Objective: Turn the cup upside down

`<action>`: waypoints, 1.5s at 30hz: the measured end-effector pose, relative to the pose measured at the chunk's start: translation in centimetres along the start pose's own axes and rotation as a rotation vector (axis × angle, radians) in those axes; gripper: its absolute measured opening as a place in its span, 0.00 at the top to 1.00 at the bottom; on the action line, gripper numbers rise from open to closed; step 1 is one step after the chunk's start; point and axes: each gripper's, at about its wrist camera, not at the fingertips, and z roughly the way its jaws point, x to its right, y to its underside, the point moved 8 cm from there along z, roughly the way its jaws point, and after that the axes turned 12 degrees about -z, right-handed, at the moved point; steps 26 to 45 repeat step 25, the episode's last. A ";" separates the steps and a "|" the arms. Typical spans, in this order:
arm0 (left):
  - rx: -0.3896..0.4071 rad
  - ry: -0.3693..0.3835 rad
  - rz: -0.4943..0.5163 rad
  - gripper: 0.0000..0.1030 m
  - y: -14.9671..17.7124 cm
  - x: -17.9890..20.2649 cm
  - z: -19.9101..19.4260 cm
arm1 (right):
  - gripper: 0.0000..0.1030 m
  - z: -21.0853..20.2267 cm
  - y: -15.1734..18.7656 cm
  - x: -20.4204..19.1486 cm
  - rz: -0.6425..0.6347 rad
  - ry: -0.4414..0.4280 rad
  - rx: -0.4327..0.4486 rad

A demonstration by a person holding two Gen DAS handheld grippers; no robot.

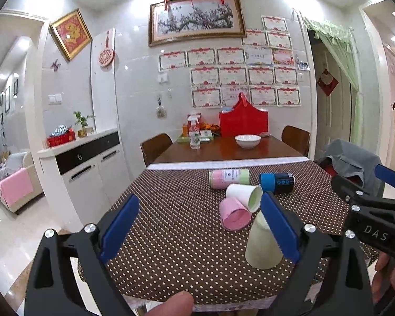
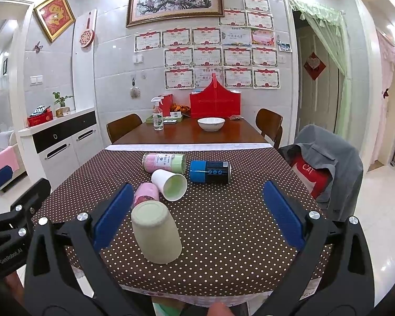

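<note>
Left wrist view: left gripper (image 1: 200, 226) is held wide apart, nothing clamped; its right pad overlaps the pale green cup (image 1: 262, 245), contact cannot be told. The cup is stood mouth-down on the dotted tablecloth (image 1: 171, 250). Right wrist view: right gripper (image 2: 197, 216) is spread wide, empty; the same cup (image 2: 156, 233) is seen just beside its left pad, slightly tilted, near a pink cup (image 2: 146, 193) and a white cup (image 2: 169, 183) lying sideways.

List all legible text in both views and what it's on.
"DAS": right gripper body, seen from the left wrist.
"GenRobot.AI": left gripper body, seen from the right wrist.
"CAT": red garment under the grey jacket on the chair.
Too small or blurred: can and tube labels, wall certificates, spray bottle.
</note>
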 end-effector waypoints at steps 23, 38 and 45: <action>-0.011 0.016 -0.002 0.10 0.0 0.1 -0.1 | 0.06 0.4 0.3 -0.5 0.006 -0.023 -0.015; -0.008 0.016 0.001 0.10 -0.1 0.2 -0.1 | 0.06 0.4 0.3 -0.5 0.006 -0.022 -0.014; -0.008 0.016 0.001 0.10 -0.1 0.2 -0.1 | 0.06 0.4 0.3 -0.5 0.006 -0.022 -0.014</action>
